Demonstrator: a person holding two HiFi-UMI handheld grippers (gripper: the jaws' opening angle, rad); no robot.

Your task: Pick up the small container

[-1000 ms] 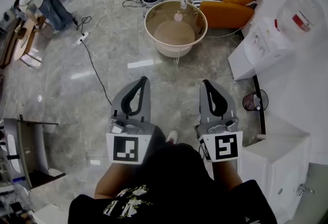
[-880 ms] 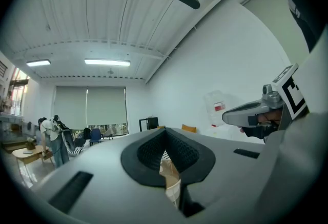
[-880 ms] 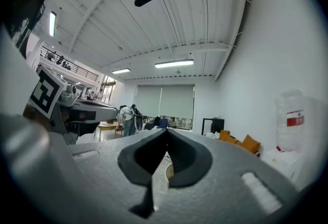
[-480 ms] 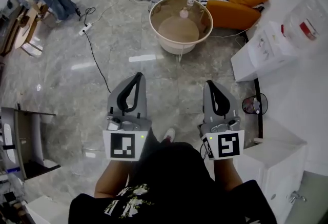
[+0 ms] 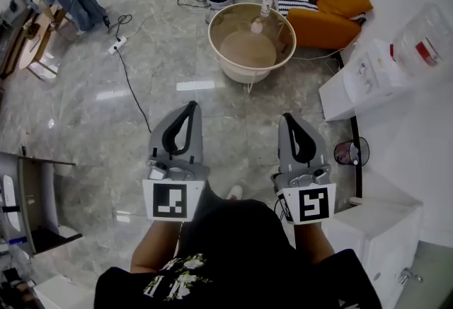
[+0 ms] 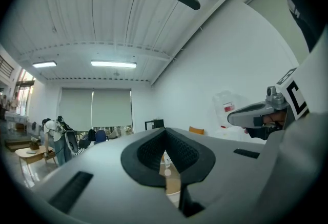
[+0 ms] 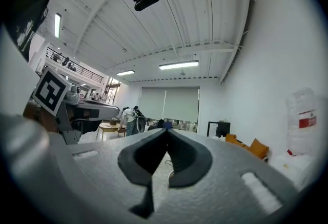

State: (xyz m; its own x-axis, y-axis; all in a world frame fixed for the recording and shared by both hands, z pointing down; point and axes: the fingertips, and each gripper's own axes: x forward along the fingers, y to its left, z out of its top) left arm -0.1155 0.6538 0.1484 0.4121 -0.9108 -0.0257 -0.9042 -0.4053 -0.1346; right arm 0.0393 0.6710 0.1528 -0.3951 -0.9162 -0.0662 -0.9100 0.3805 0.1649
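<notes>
The small white container (image 5: 255,27) stands on a round tan table (image 5: 214,35) far ahead of me, beside a clear bottle (image 5: 267,2). My left gripper (image 5: 192,106) and right gripper (image 5: 286,117) are side by side at waist height, well short of the table, both shut with nothing in them. In the left gripper view, the left gripper (image 6: 165,130) has its dark pads together, and the container (image 6: 167,171) shows through the slit below them. In the right gripper view, the right gripper (image 7: 166,130) has its pads together, with only floor beyond.
An orange sofa (image 5: 333,3) with a striped cloth stands behind the table. A water dispenser (image 5: 368,74) and a white cabinet (image 5: 375,230) line the right wall, with a small fan (image 5: 349,152) between them. Cables (image 5: 131,88) trail across the marble floor at left.
The head view has shifted a little, so the table and sofa sit slightly further right. Both grippers keep their place and stay shut.
</notes>
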